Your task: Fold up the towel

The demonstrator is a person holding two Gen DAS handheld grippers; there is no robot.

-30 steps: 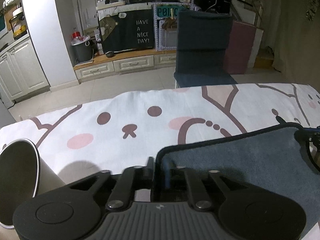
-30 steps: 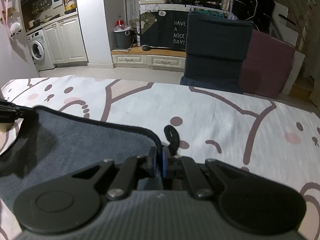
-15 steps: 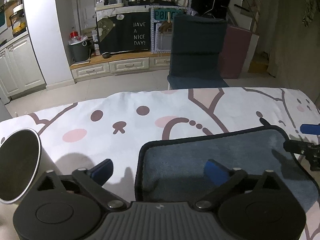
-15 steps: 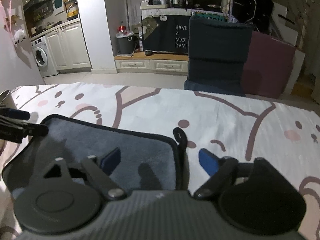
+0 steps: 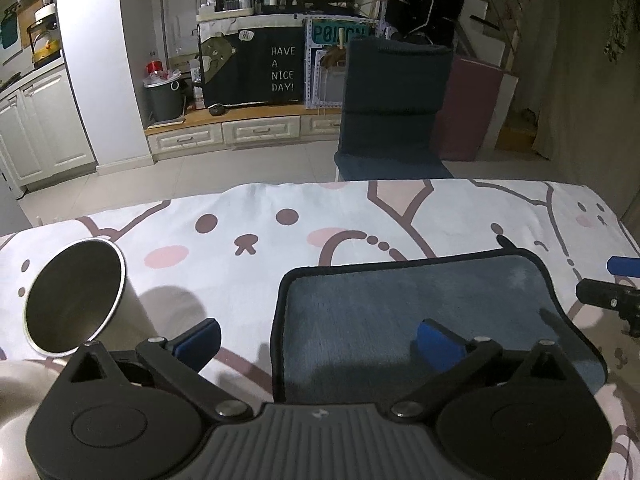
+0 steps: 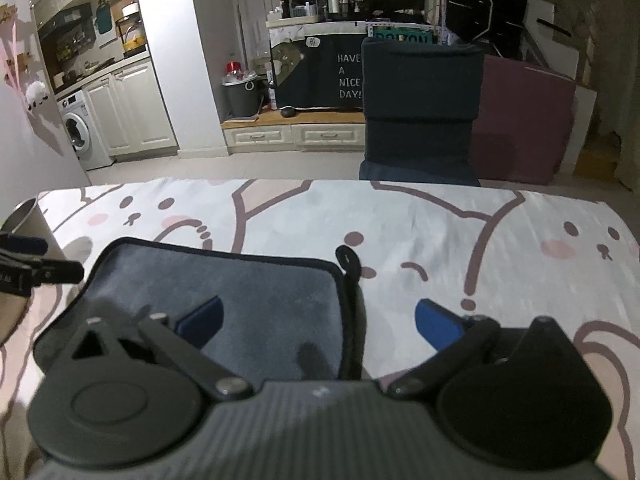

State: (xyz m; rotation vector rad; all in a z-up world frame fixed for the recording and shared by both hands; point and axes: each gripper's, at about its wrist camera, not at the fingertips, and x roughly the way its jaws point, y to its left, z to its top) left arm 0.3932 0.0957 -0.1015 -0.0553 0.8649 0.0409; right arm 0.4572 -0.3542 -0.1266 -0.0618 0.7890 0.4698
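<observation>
A grey-blue towel (image 5: pixel 420 304) with black trim lies folded flat on the cartoon-print tablecloth (image 5: pixel 256 220). It also shows in the right wrist view (image 6: pixel 248 292), with its black hanging loop (image 6: pixel 349 258) at the far right corner. My left gripper (image 5: pixel 318 340) is open above the towel's left edge, holding nothing. My right gripper (image 6: pixel 318 318) is open above the towel's right edge, holding nothing. The right gripper's fingers (image 5: pixel 608 294) show at the right edge of the left wrist view.
A steel cup (image 5: pixel 76 296) stands on the table left of the towel, close to my left gripper; it also shows in the right wrist view (image 6: pixel 24 216). A dark chair (image 5: pixel 392 108) stands beyond the table's far edge.
Both grippers were shut on the towel's corners a second ago. They opened, let the towel go and drew back; the towel now lies flat.
</observation>
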